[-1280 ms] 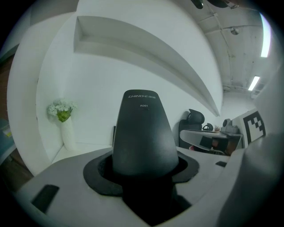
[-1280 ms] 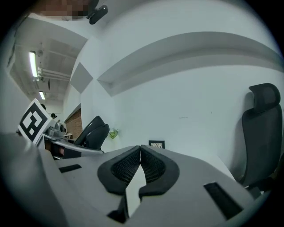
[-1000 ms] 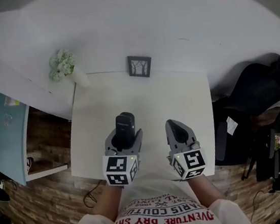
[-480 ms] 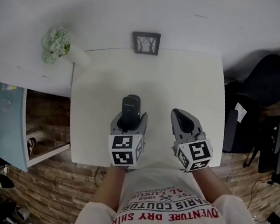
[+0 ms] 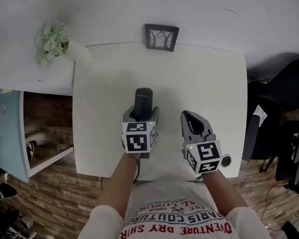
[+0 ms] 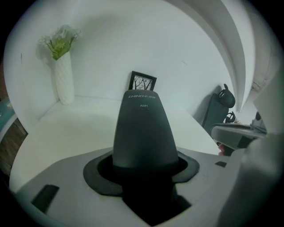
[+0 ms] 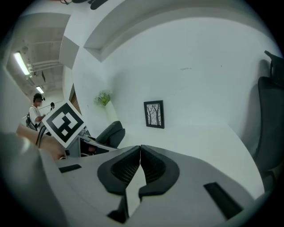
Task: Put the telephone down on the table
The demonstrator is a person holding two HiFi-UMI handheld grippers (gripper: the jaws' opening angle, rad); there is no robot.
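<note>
A dark grey telephone handset [image 5: 142, 104] [image 6: 142, 133] sticks out forward from my left gripper [image 5: 141, 116], whose jaws are shut on its lower end. It hangs over the middle of the white table [image 5: 108, 99], and I cannot tell whether it touches the top. My right gripper [image 5: 194, 124] [image 7: 138, 153] is beside it on the right, near the table's front edge, shut with its pads meeting and nothing between them.
A small framed picture [image 5: 162, 36] [image 6: 142, 83] leans against the wall at the table's back edge. A white vase with pale flowers [image 5: 54, 42] [image 6: 63, 71] stands at the back left corner. A dark chair [image 5: 292, 86] is off to the right.
Both grippers and the handset have shifted forward over the table, away from its front edge. The left grip on the handset is the same.
</note>
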